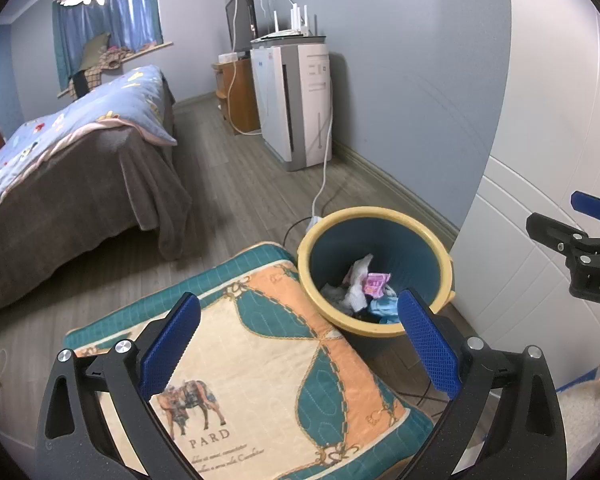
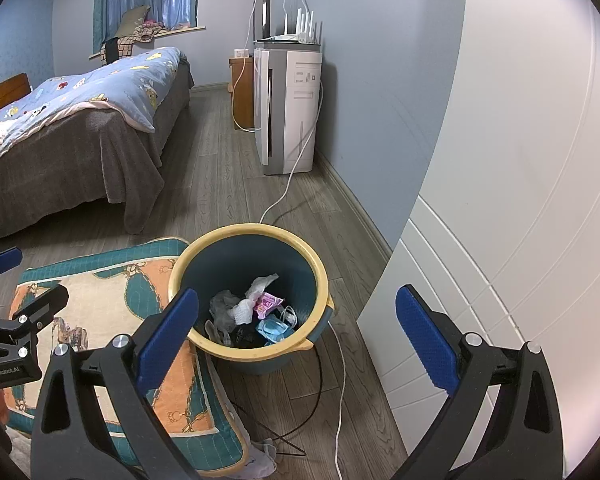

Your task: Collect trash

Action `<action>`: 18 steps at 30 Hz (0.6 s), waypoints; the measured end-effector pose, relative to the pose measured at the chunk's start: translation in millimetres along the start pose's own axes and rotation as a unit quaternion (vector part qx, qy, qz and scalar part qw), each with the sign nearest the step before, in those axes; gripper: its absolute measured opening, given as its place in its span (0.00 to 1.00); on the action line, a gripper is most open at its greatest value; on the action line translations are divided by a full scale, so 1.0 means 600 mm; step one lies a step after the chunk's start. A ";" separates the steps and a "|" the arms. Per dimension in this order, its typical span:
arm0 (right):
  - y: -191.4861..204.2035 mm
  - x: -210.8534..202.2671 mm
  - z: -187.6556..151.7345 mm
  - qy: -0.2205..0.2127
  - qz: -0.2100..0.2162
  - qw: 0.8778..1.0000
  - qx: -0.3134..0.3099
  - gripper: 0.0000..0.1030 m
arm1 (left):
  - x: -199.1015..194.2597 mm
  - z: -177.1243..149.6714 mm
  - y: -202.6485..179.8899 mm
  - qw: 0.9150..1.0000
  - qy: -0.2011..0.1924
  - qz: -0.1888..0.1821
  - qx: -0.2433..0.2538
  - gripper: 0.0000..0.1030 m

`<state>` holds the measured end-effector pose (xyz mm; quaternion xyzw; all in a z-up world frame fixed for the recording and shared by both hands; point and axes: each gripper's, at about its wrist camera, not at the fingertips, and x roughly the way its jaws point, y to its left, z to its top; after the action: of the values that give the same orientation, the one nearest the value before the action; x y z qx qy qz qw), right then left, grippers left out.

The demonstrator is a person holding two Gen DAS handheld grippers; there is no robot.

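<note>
A teal bin with a yellow rim (image 1: pixel 380 213) (image 2: pixel 252 230) stands on the wood floor by the white door. Inside it lie a pink wrapper (image 1: pixel 374 284) (image 2: pixel 269 304), white crumpled tissue (image 1: pixel 358 280) (image 2: pixel 244 312), a blue face mask (image 1: pixel 384 309) (image 2: pixel 274 328) and grey plastic film (image 2: pixel 224 307). My left gripper (image 1: pixel 300 344) hovers open over a patterned cushion, with nothing between its blue pads. Above the bin's near rim, my right gripper (image 2: pixel 296 338) is open and empty too. Each gripper shows at the edge of the other's view (image 1: pixel 556 212) (image 2: pixel 36 276).
The cushion (image 1: pixel 260 360) (image 2: pixel 100 300) with a horse print lies left of the bin, touching it. White and black cables (image 2: pixel 340 360) trail on the floor by the bin, and a grey scrap (image 2: pixel 264 460) lies near them. A bed (image 1: pixel 80 160) and an air purifier (image 1: pixel 296 104) stand further back.
</note>
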<state>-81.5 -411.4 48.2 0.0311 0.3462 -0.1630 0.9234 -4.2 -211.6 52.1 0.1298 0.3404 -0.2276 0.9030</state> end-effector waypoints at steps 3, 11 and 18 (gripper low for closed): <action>0.000 0.000 0.000 0.001 0.000 1.000 0.000 0.94 | 0.001 -0.001 -0.001 1.000 0.000 0.001 0.000 0.95; 0.000 0.001 0.000 0.000 0.000 1.000 0.000 0.94 | 0.001 0.000 -0.001 1.000 0.001 0.000 -0.001 0.95; 0.000 0.001 0.000 0.001 0.000 1.000 0.000 0.94 | 0.000 0.001 0.001 1.000 0.001 0.000 0.000 0.95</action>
<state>-81.2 -411.5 47.9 0.0313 0.3467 -0.1634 0.9231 -3.6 -211.5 52.4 0.1298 0.3417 -0.2269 0.9027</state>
